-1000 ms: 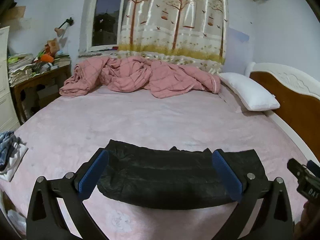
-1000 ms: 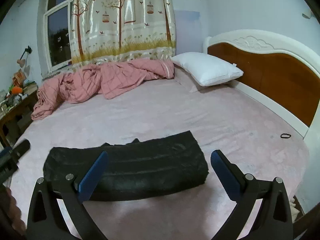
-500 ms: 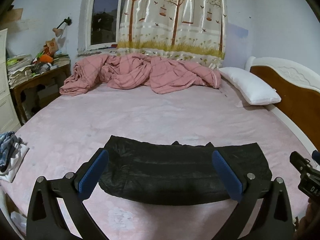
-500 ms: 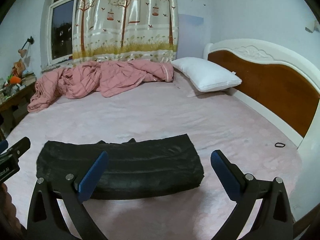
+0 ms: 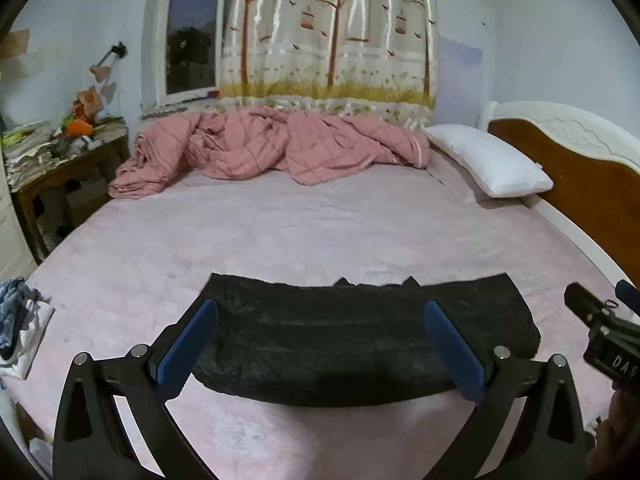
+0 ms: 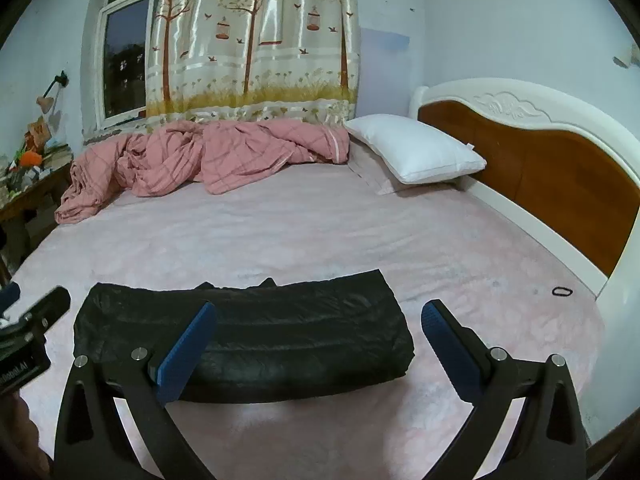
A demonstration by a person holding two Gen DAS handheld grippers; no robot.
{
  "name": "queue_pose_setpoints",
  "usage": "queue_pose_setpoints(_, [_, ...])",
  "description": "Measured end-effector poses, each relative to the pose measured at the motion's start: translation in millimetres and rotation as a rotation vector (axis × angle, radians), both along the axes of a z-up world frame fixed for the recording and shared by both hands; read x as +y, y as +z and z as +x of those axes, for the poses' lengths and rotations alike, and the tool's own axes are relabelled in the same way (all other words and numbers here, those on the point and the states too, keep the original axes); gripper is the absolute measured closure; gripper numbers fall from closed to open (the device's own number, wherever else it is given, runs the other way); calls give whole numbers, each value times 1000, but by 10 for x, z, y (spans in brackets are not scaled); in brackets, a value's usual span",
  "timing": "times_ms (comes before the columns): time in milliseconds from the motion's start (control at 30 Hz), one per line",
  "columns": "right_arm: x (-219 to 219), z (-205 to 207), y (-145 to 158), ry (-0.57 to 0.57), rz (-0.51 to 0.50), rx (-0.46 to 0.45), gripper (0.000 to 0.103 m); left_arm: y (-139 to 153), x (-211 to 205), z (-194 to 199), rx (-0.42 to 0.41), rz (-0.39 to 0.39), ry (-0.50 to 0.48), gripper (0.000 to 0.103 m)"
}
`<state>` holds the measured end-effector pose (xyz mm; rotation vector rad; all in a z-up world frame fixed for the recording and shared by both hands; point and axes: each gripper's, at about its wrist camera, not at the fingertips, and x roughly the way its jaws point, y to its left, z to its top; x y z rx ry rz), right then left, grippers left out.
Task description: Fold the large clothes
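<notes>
A black padded garment (image 5: pixel 340 336) lies folded into a long flat bundle on the pink bed sheet (image 5: pixel 300 232), near the front edge. It also shows in the right wrist view (image 6: pixel 256 336). My left gripper (image 5: pixel 320 344) is open and empty, held just above and in front of the garment. My right gripper (image 6: pixel 316 344) is open and empty too, over the garment's right half. Each gripper's body shows at the edge of the other's view.
A crumpled pink quilt (image 5: pixel 272 148) lies at the far side of the bed. A white pillow (image 5: pixel 484 164) lies by the wooden headboard (image 6: pixel 540 168). A cluttered desk (image 5: pixel 52 152) stands left. A small black hair tie (image 6: pixel 561 291) lies on the sheet at right.
Both grippers have drawn back and tilted up a little, so the garment sits slightly lower and farther in view. The garment has not moved. Both grippers stay open.
</notes>
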<state>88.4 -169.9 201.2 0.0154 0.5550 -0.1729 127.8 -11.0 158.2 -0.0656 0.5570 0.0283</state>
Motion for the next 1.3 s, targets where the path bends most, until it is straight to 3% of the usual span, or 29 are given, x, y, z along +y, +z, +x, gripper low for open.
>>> queue_pose_setpoints(167, [-7,1,-163,48,-20,-11,0,-221,116,101,32,-5,29,0])
queue_pose_setpoints(267, [-15,116,-471,108,-71,30,0,-437,151,216,54,21,14,0])
queue_pose_setpoints(367, [-19,266,-872,86,-149,89,0,-750,172,387,76,58,40,0])
queue_pose_setpoints(467, [-117,383,-1224,91,-89,140,0,-1130,99,566,134,84,2,1])
queue_pose_setpoints(533, [-256,435,-1392,114,19,159,0,-1363,37,671,197,78,-55,10])
queue_pose_setpoints(600, [-418,473,-1514,113,153,161,0,-1528,-17,715,221,13,-126,17])
queue_pose_setpoints(733, [-675,582,-1716,44,239,216,0,-1642,-242,819,248,-109,-245,56])
queue_pose_setpoints(833, [-921,538,-1833,-6,331,228,0,-1602,-521,866,236,-90,-338,90])
queue_pose_setpoints(933, [-1051,474,-1850,-32,329,215,0,-1553,-757,916,244,-63,-364,94])
queue_pose_setpoints(1100, [-1200,449,-1898,-65,360,232,0,-1989,-810,1384,442,-136,-287,100])
queue_pose_setpoints(1167, [-1233,426,-1913,-59,385,231,0,-2100,-838,1394,425,-130,-279,100])
queue_pose_setpoints(1233, [-1246,446,-1952,-33,417,241,0,-2054,-930,1325,405,-65,-273,100])
queue_pose_setpoints(1300, [-1305,483,-2025,-39,463,239,0,-2004,-968,1314,409,-59,-260,100])
